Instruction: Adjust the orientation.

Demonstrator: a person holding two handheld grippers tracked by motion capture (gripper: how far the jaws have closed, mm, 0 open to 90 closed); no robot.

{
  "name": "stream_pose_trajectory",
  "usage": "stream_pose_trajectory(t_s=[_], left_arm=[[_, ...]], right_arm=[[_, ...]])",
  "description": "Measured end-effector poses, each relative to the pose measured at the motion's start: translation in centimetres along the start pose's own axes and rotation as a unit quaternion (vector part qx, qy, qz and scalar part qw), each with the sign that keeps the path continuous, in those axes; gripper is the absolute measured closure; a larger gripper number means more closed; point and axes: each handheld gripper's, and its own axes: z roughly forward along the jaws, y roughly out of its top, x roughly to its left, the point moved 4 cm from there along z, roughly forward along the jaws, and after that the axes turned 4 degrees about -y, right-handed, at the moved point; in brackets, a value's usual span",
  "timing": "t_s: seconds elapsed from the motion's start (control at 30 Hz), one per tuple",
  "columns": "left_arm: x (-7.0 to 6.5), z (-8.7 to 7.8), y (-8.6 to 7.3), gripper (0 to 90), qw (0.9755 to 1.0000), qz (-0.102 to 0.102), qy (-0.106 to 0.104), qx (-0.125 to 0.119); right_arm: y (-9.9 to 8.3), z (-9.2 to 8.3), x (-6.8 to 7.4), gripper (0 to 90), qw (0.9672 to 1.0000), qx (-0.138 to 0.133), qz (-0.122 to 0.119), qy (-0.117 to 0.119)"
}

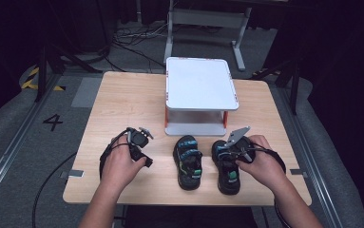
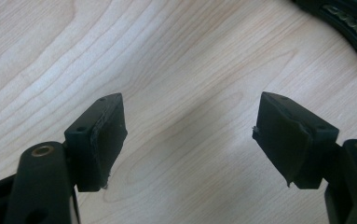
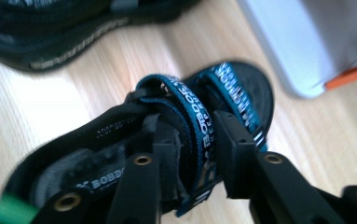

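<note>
Two black sandals with teal straps lie side by side near the table's front edge. My right gripper (image 1: pixel 226 153) is down on the right sandal (image 1: pixel 228 179). In the right gripper view its jaws (image 3: pixel 198 140) pinch the lettered teal strap across that sandal (image 3: pixel 243 88) from both sides. The left sandal (image 1: pixel 188 162) lies free, and its sole edge (image 3: pixel 50 44) shows at the upper left of that view. My left gripper (image 1: pixel 141 154) rests to the left of the sandals. It (image 2: pixel 190 135) stands open over bare wood with nothing between its pads.
A white two-tier rack (image 1: pixel 201 85) with orange posts stands at the middle back of the wooden table (image 1: pixel 122 104), just behind the sandals; its corner (image 3: pixel 283 46) is close to the held sandal's toe. Cables and a metal stand lie on the floor beyond.
</note>
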Motion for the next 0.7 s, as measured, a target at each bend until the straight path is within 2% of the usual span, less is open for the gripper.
stream_pose_trajectory(t_s=[0.07,0.1,0.2,0.3,0.33,0.4,0.47,0.53,0.57,0.6,0.63,0.7], left_arm=[[0.1,-0.1,-0.3,25.2,1.0000,0.002,0.002,0.003],[0.0,-0.1,-0.5,25.3,1.0000,-0.003,0.002,0.001],[0.1,-0.2,-1.0,25.3,1.0000,-0.006,0.003,0.002],[0.1,-0.3,-1.8,25.3,0.9999,-0.014,0.004,0.005],[0.2,-0.4,-2.0,25.3,0.9998,-0.016,0.006,0.005],[0.3,-0.5,-2.3,25.3,0.9998,-0.019,0.008,0.005],[0.4,-0.6,-2.4,25.3,0.9997,-0.022,0.009,0.005],[0.4,-0.6,-2.4,25.2,0.9997,-0.020,0.009,0.005],[0.4,-0.6,-2.4,25.2,0.9997,-0.020,0.009,0.005],[0.3,-0.4,-2.2,25.2,0.9997,-0.020,0.008,0.006],[0.3,-0.3,-2.1,25.2,0.9998,-0.017,0.007,0.007],[0.1,-0.2,-1.7,25.2,0.9999,-0.012,0.004,0.007]], right_arm=[[0.4,-0.1,-0.3,73.8,0.9998,-0.014,-0.001,-0.012],[0.6,0.0,-0.5,74.3,0.9996,-0.023,-0.001,-0.018],[1.6,0.3,-0.8,74.5,0.9985,-0.050,0.001,-0.021],[2.7,1.1,-0.4,74.1,0.9979,-0.062,-0.005,-0.015],[3.1,1.6,0.1,73.9,0.9979,-0.064,-0.011,-0.001],[3.6,1.9,0.4,73.9,0.9971,-0.075,-0.013,0.005],[3.7,1.9,0.4,73.6,0.9969,-0.077,-0.001,0.014],[3.8,1.6,0.3,73.0,0.9952,-0.088,0.018,0.040],[3.8,1.6,0.3,73.0,0.9952,-0.088,0.018,0.040],[3.6,1.7,0.2,72.2,0.9944,-0.079,0.034,0.061],[3.5,1.9,0.1,72.1,0.9947,-0.072,0.040,0.062],[3.3,2.4,-0.2,72.2,0.9935,-0.075,0.056,0.064]])
